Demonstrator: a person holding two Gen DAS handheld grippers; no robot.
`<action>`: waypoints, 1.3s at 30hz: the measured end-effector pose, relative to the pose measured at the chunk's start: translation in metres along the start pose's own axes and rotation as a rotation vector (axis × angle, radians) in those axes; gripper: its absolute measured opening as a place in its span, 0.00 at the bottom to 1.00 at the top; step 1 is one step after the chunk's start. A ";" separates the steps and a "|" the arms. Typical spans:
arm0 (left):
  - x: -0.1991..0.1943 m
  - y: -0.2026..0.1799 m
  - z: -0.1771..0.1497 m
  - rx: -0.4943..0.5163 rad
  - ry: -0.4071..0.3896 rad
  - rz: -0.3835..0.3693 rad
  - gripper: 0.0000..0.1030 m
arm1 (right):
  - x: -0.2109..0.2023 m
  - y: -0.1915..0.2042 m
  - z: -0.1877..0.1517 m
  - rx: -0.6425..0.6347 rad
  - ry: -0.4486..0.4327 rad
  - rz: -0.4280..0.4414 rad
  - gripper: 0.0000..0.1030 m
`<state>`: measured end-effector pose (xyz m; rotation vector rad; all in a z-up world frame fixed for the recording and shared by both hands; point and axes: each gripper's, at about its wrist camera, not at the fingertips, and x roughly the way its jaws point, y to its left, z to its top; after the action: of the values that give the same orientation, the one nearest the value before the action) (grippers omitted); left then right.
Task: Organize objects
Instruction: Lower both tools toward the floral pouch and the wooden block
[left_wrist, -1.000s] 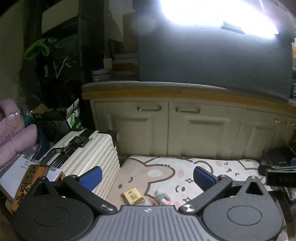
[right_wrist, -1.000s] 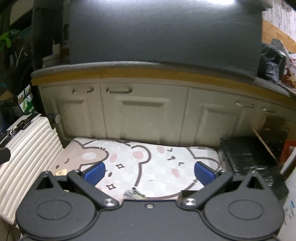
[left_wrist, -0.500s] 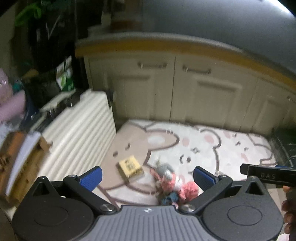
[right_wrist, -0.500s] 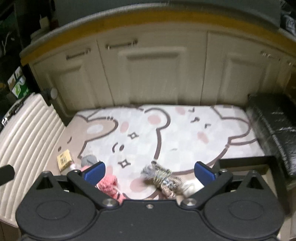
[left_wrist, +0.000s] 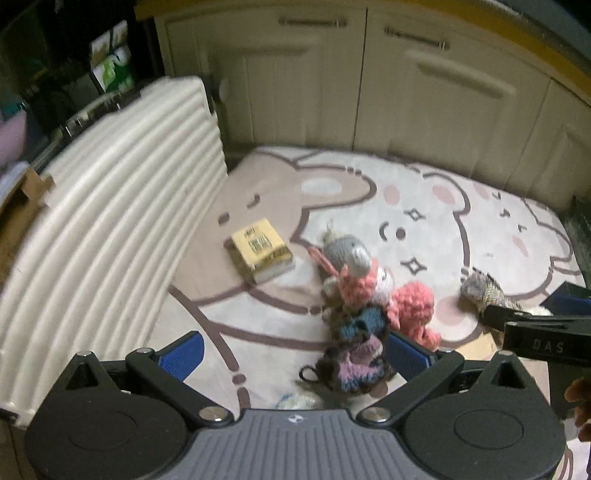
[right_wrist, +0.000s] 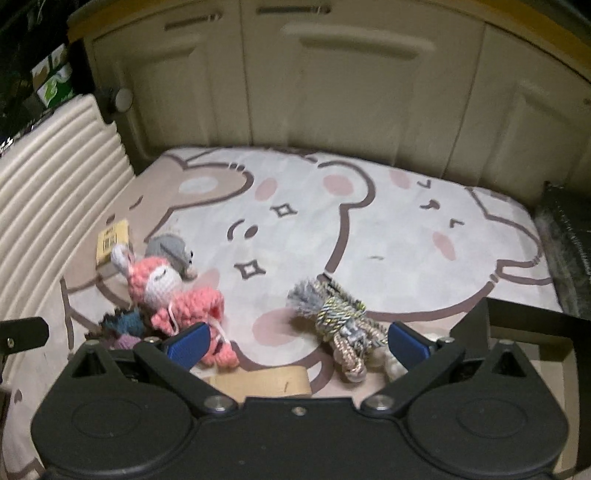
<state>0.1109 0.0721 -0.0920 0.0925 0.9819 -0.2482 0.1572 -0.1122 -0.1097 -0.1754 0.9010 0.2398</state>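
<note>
Several soft toys lie on a bear-print rug (left_wrist: 424, 206) (right_wrist: 388, 236). A pink crocheted doll (left_wrist: 399, 299) (right_wrist: 173, 291) leans on a grey knitted toy (left_wrist: 343, 254) (right_wrist: 170, 251), with a dark blue-and-purple knitted piece (left_wrist: 354, 350) (right_wrist: 122, 325) in front. A knotted rope toy (right_wrist: 340, 321) (left_wrist: 484, 291) lies to the right. A small yellow box (left_wrist: 262, 251) (right_wrist: 112, 240) sits left of the toys. My left gripper (left_wrist: 295, 350) is open just above the dark knitted piece. My right gripper (right_wrist: 295, 339) is open over the rug, near the rope toy.
A white ribbed suitcase (left_wrist: 110, 206) (right_wrist: 48, 177) lies along the rug's left edge. Cream cabinet doors (left_wrist: 369, 74) (right_wrist: 332, 81) stand behind the rug. A black bundle (right_wrist: 569, 236) borders the right side. A tan tape roll (right_wrist: 258, 380) lies near my right gripper.
Both views have tilted downward from the cabinets and window toward the rug, bringing the toys, the yellow box and the rope toy into fuller view. Both grippers stayed open.
</note>
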 end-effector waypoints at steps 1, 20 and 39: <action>0.004 0.000 -0.002 0.000 0.018 -0.006 1.00 | 0.004 0.001 -0.001 -0.006 0.007 0.005 1.00; 0.053 -0.003 -0.032 0.149 0.247 -0.048 1.00 | 0.052 0.020 -0.017 -0.088 0.191 0.094 1.00; 0.082 -0.003 -0.050 0.229 0.393 -0.067 0.99 | 0.073 0.019 -0.018 -0.037 0.304 0.133 0.92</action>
<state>0.1131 0.0649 -0.1876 0.3273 1.3455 -0.4142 0.1816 -0.0893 -0.1792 -0.1899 1.2123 0.3598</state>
